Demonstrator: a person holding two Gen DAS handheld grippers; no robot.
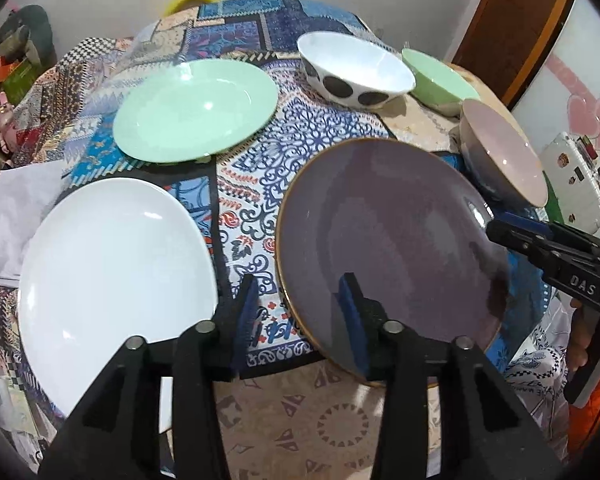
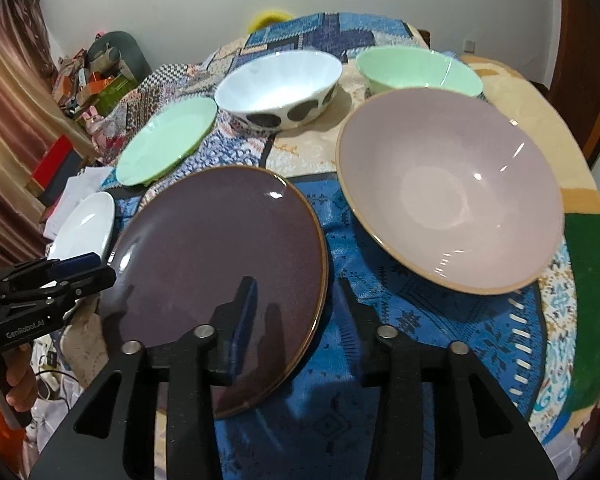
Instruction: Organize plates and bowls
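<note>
A purple plate (image 1: 388, 248) with a gold rim lies on the patterned cloth; it also shows in the right wrist view (image 2: 216, 264). My left gripper (image 1: 300, 292) is open, its right finger over the plate's near-left rim. My right gripper (image 2: 296, 292) is open, straddling the plate's right rim; it also shows at the plate's right edge in the left wrist view (image 1: 500, 228). A white plate (image 1: 112, 280) lies left, a green plate (image 1: 196, 110) behind it. A spotted white bowl (image 2: 278, 84), a green bowl (image 2: 416, 70) and a pink bowl (image 2: 448, 188) stand behind.
The table (image 1: 292, 416) is round, with its near edge below my grippers. White paper (image 1: 8, 216) lies at the table's left edge. A wooden door frame (image 1: 512, 32) stands at the right. Clutter sits on the floor at the far left (image 2: 96, 76).
</note>
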